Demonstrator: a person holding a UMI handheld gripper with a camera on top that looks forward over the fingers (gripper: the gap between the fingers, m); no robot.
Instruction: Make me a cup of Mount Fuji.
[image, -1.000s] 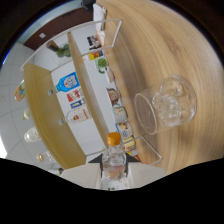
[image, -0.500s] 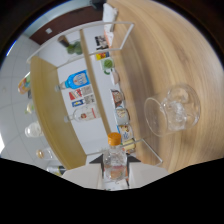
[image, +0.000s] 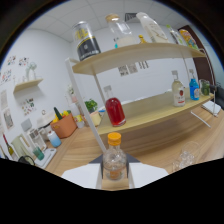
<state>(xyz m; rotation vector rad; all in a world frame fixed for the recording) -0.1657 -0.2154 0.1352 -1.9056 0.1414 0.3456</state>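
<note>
While the gripper (image: 115, 176) stays clamped on a small orange-capped bottle (image: 114, 159), a glass mug (image: 186, 158) waits apparently empty on the wooden counter (image: 160, 140) just beyond; farther back, a red flask (image: 114, 111) stands on the shelf (image: 150, 112). Pouring seems yet to begin.

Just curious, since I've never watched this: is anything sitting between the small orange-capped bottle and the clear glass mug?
Nothing visible does. The orange-capped bottle is just ahead of the hand-held gripper, and bare wooden table lies between it and the glass mug.
</note>
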